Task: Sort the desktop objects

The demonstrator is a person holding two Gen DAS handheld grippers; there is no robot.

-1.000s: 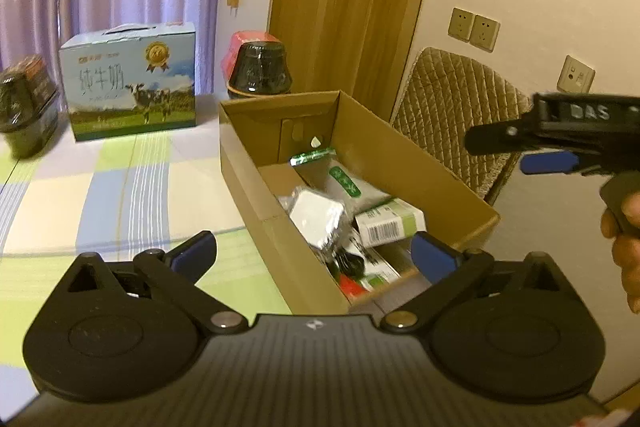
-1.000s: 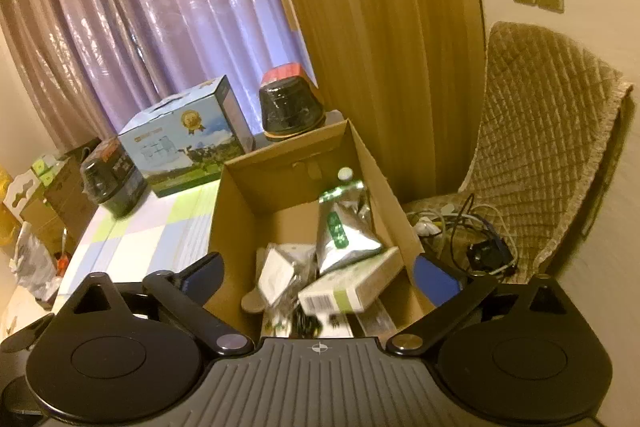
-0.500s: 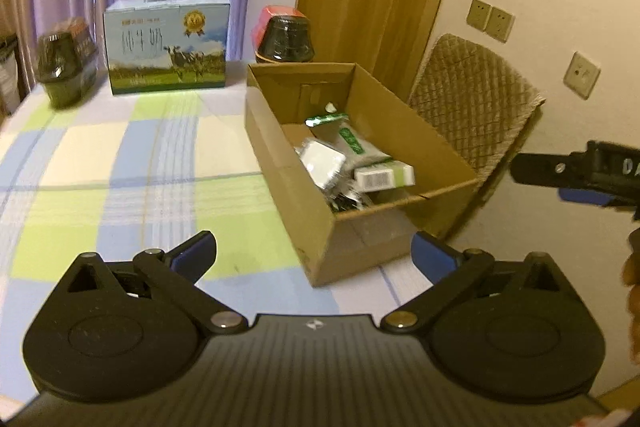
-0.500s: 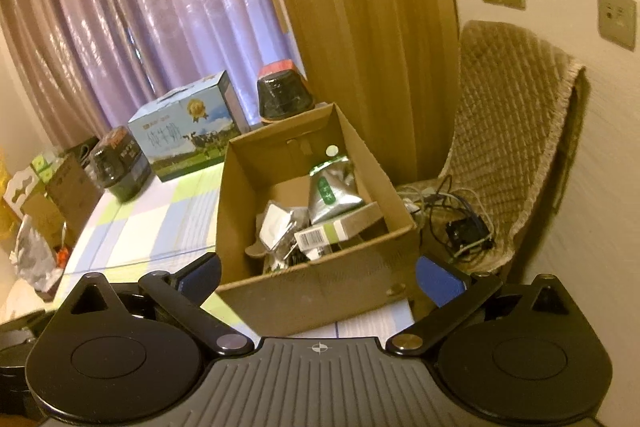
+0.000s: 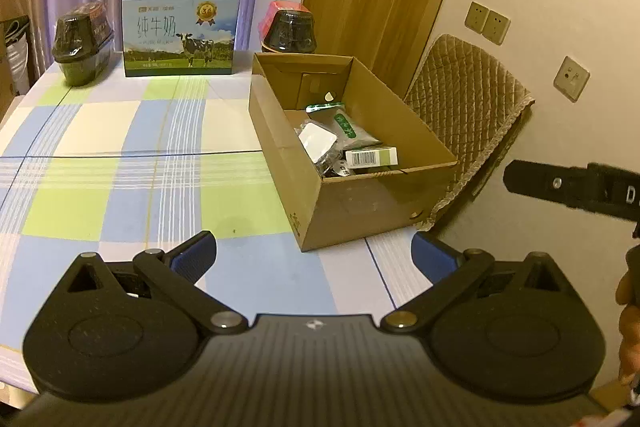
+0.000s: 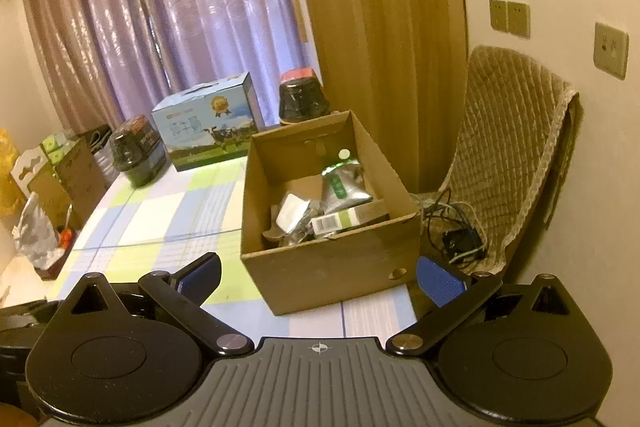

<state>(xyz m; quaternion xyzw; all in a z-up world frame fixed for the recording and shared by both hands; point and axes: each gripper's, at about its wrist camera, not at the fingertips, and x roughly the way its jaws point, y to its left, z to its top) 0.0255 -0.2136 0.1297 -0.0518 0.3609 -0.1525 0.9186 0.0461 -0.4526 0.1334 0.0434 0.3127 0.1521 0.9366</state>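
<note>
Checked tablecloth (image 5: 120,167), curtained room behind. Your left gripper (image 5: 314,253) and right gripper (image 6: 318,277): both spread wide, nothing held, drawn further back from the cardboard box (image 5: 360,203) than a second ago, more tablecloth now showing. Box contents: barcoded carton (image 5: 371,157), foil pouch (image 6: 343,185), remainder a jumble, hard to make out. Box lies ahead, beyond both sets of fingertips, not touching. Milk carton (image 5: 180,33) at far edge.
</note>
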